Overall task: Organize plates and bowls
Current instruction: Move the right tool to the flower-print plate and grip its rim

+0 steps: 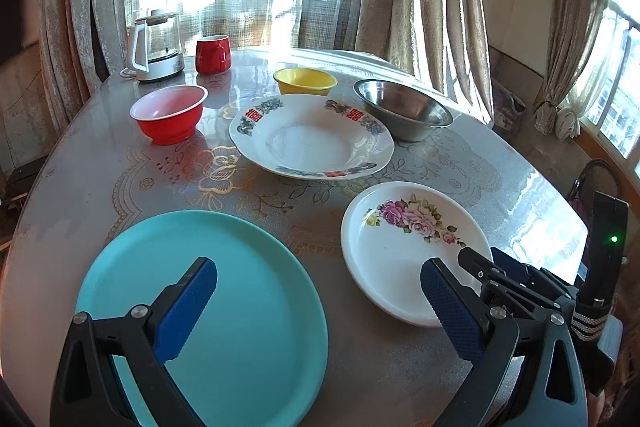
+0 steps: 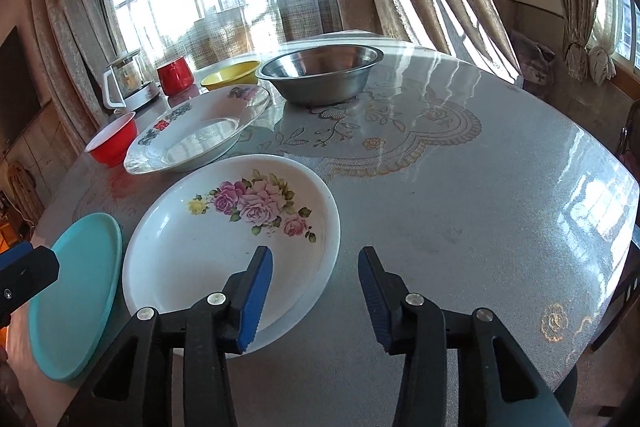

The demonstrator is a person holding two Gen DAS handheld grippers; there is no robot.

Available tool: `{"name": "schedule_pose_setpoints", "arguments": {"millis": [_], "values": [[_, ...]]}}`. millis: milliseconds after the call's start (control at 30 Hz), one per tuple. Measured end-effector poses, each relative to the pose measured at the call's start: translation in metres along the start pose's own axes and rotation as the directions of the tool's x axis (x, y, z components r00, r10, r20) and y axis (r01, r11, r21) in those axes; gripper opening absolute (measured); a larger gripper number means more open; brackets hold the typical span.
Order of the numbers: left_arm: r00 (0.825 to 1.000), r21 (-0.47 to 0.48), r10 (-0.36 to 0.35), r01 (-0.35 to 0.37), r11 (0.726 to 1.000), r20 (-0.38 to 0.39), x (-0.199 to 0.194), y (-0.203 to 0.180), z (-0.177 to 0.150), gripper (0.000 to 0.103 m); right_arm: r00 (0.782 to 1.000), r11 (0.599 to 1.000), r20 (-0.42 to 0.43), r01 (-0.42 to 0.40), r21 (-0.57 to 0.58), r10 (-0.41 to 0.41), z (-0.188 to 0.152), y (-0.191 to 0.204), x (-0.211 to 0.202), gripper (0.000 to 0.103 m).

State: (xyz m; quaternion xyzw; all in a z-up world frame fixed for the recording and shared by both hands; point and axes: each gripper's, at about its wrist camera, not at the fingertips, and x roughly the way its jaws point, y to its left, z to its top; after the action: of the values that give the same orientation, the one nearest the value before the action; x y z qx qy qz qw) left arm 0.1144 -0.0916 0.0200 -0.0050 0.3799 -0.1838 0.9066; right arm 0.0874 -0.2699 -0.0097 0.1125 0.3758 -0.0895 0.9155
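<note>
A white plate with pink roses (image 2: 208,247) lies at the near edge of the table. My right gripper (image 2: 316,271) straddles its right rim, one pad over the dish and one outside, with a gap on both sides. A teal plate (image 1: 248,267) lies left of it, and my left gripper (image 1: 320,291) hangs wide open over the gap between the two plates, holding nothing. Behind them are a large patterned deep plate (image 1: 312,139), a red bowl (image 1: 168,115), a yellow bowl (image 1: 306,81) and a steel bowl (image 1: 404,107). The right gripper (image 1: 480,259) also shows in the left wrist view.
A glass kettle (image 1: 156,47) and a red mug (image 1: 213,54) stand at the far left of the round table (image 2: 480,207), which has a glossy patterned cover. Curtains and windows lie beyond it. A dark chair back (image 1: 596,183) stands off its right edge.
</note>
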Motion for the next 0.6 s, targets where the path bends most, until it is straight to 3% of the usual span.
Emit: {"name": "schedule_pose_setpoints", "arguments": {"millis": [67,133,367,500,600], "values": [[1.000,-0.001,-0.020,0.020,1.000,-0.007,0.007,-0.002,0.003,0.098,1.000,1.000,-0.019,-0.007,0.014,0.008,0.000,-0.001,0.005,0.039],[0.999,0.015,-0.032,0.032,0.999,-0.021,0.016,-0.007,0.007,0.082,0.999,0.999,-0.038,-0.012,0.032,0.013,-0.001,-0.003,0.009,0.036],[0.991,0.061,-0.060,0.068,0.996,-0.117,0.049,-0.020,0.008,0.058,1.000,1.000,-0.019,0.011,0.025,-0.010,-0.002,-0.002,0.009,0.032],[0.980,0.062,-0.104,0.116,0.991,-0.169,0.063,-0.024,0.006,0.038,1.000,1.000,-0.003,0.014,0.023,-0.014,-0.004,-0.001,0.009,0.032],[0.979,0.068,-0.102,0.115,0.991,-0.177,0.067,-0.028,0.006,0.037,1.000,1.000,0.005,0.007,0.030,-0.007,-0.004,-0.002,0.009,0.032]]}}
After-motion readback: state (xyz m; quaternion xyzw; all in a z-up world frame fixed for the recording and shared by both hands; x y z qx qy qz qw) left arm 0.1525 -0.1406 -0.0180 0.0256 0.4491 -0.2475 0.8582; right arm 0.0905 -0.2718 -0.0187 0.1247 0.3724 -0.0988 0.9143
